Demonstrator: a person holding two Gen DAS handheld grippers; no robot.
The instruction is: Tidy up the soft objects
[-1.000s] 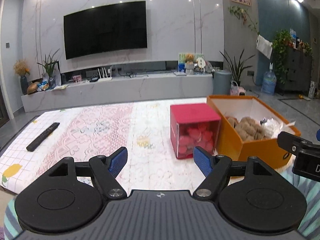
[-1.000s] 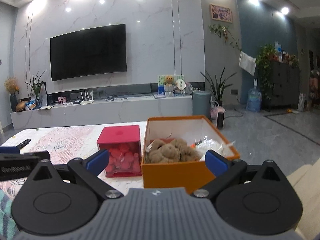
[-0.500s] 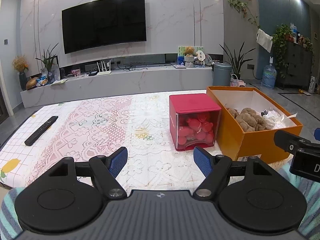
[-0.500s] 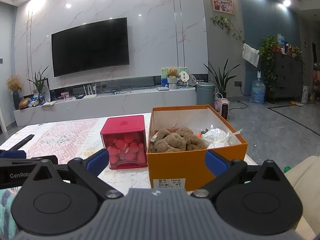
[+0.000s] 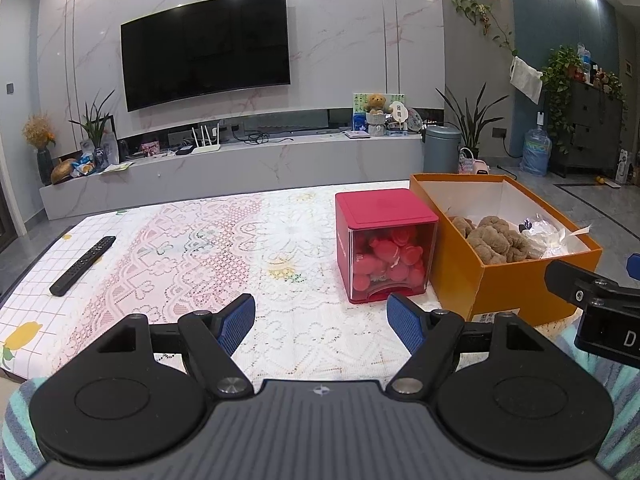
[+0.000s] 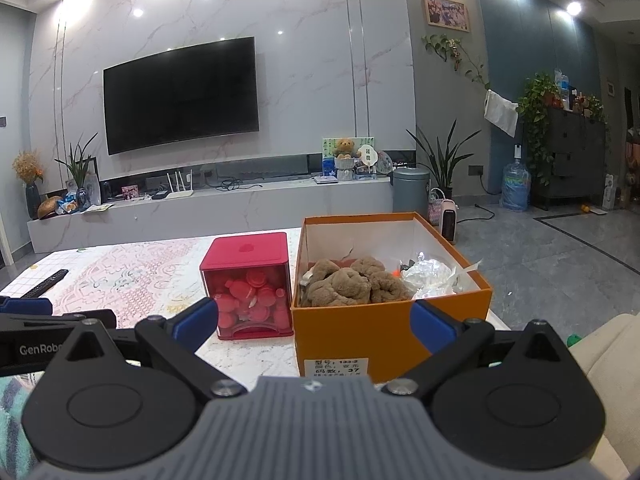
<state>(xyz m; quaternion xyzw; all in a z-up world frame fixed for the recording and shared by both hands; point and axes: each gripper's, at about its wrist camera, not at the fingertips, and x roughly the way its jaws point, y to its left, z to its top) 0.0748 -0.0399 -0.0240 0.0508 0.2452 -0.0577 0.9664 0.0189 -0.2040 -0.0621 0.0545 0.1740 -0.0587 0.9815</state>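
left hand-held gripper: spread wide, empty | right hand-held gripper: spread wide, empty | brown plush toy: inside orange box on counter, just ahead of right gripper, beside red container

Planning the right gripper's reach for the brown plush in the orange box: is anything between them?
Only the orange box's near wall stands between the open right gripper and the brown plush. The box has no lid.
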